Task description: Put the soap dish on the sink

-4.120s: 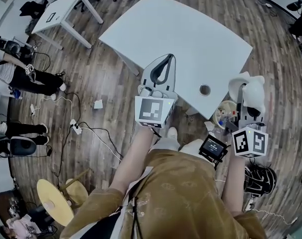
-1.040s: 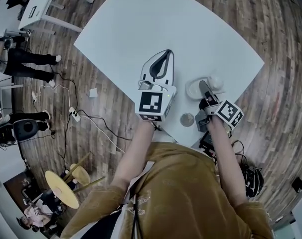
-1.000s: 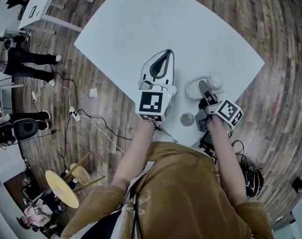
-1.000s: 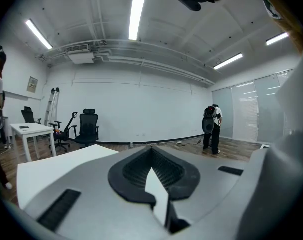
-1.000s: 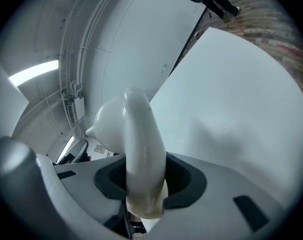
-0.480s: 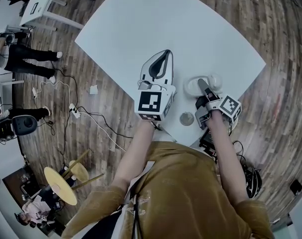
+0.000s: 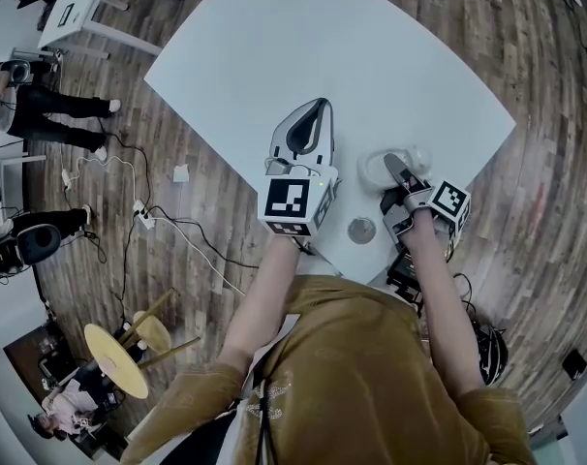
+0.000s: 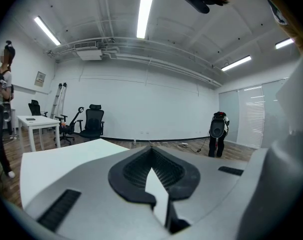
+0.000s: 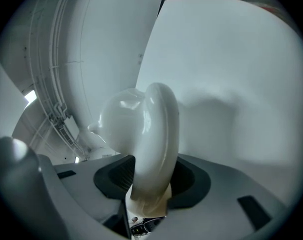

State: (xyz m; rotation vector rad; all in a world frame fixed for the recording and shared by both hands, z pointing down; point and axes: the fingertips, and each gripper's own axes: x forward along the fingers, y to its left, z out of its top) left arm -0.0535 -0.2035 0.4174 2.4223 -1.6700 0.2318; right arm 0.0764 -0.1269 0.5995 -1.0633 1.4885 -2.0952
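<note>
The white ceramic soap dish (image 7: 417, 156) (image 9: 151, 134) is gripped by its rim in my right gripper (image 7: 395, 170) (image 9: 150, 184), just above the white table (image 7: 323, 46) near its right front corner. In the right gripper view the dish stands on edge between the pads, with the table surface (image 9: 231, 59) close behind it. Whether it touches the table I cannot tell. My left gripper (image 7: 308, 116) (image 8: 152, 156) hovers over the table's front edge, left of the dish, shut on nothing. No sink shows in any view.
A round grommet hole (image 7: 361, 229) sits in the table between the two grippers. A black device (image 7: 405, 271) hangs at the person's waist. Cables (image 7: 168, 235) run over the wood floor at left, near a second table (image 7: 80, 8) and standing people (image 7: 42, 124).
Since four seconds ago the right gripper has brought the dish from beside the table's corner to over the tabletop. In the last second it rolled, tipping the dish. The left gripper kept still.
</note>
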